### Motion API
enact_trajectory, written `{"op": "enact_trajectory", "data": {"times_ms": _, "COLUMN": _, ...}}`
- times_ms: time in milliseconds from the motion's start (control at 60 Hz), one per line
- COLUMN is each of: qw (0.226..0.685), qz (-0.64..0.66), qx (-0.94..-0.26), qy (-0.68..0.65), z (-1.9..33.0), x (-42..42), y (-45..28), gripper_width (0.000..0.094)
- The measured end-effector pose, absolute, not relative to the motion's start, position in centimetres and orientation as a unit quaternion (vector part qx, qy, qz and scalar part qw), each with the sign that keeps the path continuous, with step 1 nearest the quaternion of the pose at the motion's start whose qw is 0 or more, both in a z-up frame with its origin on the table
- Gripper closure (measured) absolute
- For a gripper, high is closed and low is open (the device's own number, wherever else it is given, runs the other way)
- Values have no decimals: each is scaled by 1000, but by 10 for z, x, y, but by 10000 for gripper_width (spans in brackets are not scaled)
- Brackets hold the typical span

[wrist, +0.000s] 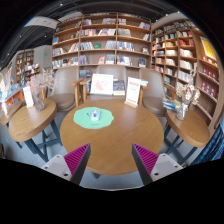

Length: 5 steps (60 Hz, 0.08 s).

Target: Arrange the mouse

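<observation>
We are holding the gripper (111, 160) wide open and empty above the round table (120, 135), with the mouse (96, 116) sitting untouched on its green mat (84, 118).

bookshelves (100, 40), round wooden tables (110, 135), chairs (82, 92)

Bright, even indoor light, probably from overhead. Strong fisheye bending at edges; bookshelves (100, 42) curve. Soft sheen on round tabletop (100, 140).
</observation>
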<state>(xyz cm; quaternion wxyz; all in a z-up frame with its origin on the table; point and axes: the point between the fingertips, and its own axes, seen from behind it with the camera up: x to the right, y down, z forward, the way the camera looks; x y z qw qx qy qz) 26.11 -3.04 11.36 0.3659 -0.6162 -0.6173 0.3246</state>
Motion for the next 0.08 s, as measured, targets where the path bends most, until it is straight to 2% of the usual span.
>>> {"op": "enact_trajectory", "data": {"times_ms": 83, "qw": 368, "qz": 329, "qx": -610, "qy": -620, "z": 117, "x": 262, "y": -32, "gripper_width": 84}}
